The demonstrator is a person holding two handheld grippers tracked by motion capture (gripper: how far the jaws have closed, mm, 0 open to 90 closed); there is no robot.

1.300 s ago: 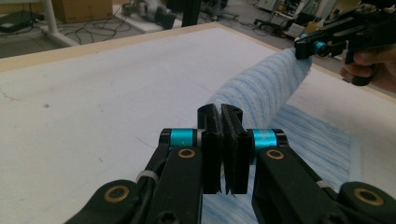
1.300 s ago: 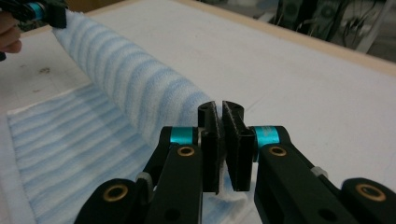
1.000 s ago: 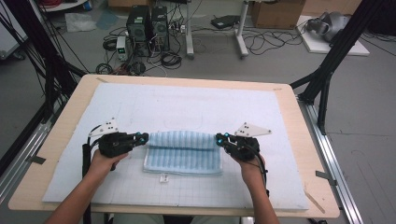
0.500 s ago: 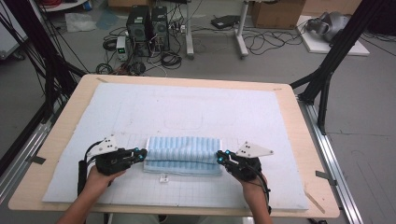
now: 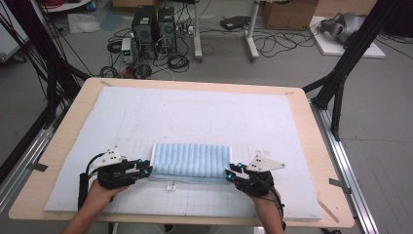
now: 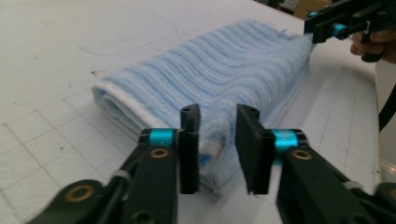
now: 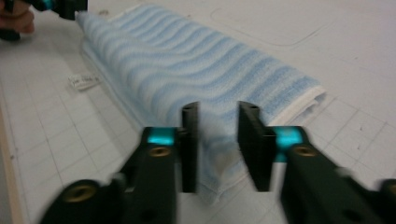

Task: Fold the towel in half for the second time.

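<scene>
High view, we see folded towel (image 5: 191, 162) near table's front edge between left gripper (image 5: 144, 170) and right gripper (image 5: 229, 174), jaws just opening (corners between them, pads off), soft ribbed blue terry, white hem, gridded mat (image 5: 195, 117).

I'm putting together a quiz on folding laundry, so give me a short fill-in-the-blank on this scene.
1. The folded towel is striped in white and pale ____.
2. The left gripper has a ____ of the towel between its jaws, which have just been opening.
3. The right gripper is at the towel's ____ end in the high view.
4. The towel lies on a white mat printed with a ____ of lines.

Missing words: blue; corner; right; grid
</scene>
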